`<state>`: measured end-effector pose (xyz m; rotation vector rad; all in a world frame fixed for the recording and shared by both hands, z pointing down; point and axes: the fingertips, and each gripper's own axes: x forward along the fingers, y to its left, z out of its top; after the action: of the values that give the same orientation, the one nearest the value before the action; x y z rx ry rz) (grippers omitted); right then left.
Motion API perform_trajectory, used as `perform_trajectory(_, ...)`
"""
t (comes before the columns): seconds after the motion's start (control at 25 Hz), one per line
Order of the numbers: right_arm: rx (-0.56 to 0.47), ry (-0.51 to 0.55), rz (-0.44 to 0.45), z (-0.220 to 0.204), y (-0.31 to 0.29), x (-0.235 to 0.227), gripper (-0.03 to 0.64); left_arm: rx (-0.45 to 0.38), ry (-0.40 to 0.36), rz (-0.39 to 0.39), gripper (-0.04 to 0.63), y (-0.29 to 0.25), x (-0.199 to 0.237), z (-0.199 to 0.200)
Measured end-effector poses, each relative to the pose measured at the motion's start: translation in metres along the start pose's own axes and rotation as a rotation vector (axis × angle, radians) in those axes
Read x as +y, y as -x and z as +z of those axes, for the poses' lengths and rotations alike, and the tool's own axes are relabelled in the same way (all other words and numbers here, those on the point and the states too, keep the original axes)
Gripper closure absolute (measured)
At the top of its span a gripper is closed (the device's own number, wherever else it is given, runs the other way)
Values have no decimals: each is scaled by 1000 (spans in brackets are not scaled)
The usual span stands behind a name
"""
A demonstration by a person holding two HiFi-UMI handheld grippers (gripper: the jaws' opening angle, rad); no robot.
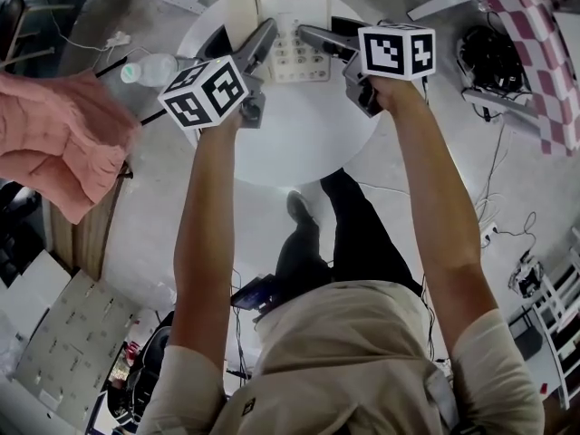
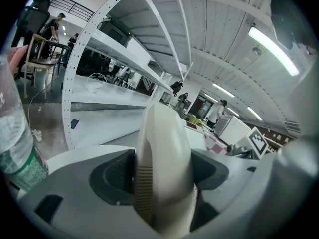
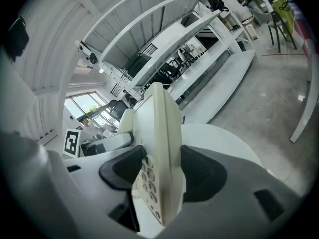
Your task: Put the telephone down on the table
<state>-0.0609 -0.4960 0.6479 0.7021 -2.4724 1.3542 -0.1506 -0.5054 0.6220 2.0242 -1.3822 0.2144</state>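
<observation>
The round white table [image 1: 299,143] fills the middle of your head view, and a pink cloth [image 1: 54,139] lies well apart from it at the left. The cream telephone [image 1: 290,25] sits over the table's far edge, held between your two grippers. No view shows whether its underside touches the tabletop. Your left gripper [image 1: 263,48] comes in from the left with its jaws pinching the handset [image 2: 162,168], and its own view shows a dark pad pressed against each flank of that rounded cream body. Your right gripper [image 1: 313,36] comes in from the right and is clamped on the opposite side of the telephone. There one pad sits on the face with the keypad [image 3: 149,183] and the other on the back, so the jaws stand wide but are filled by the body. A clear water bottle [image 1: 154,68] with a green label stands near the table's left rim, just beside your left gripper.
</observation>
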Motion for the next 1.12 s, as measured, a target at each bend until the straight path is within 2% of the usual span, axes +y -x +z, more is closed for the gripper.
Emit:
perform_trajectory(0.64, 40, -29, -7, -11, -33, -43, 385, 38, 50, 6, 270, -40, 31, -29)
perform_trajectory(0.8, 45, -34, -9, -10, -41, -49, 383, 51, 82, -9, 271, -48, 36, -35)
perform_trajectory(1.12, 47, -10, -26, -5, -53, -58, 379, 43, 145, 12, 272, -59, 52, -36)
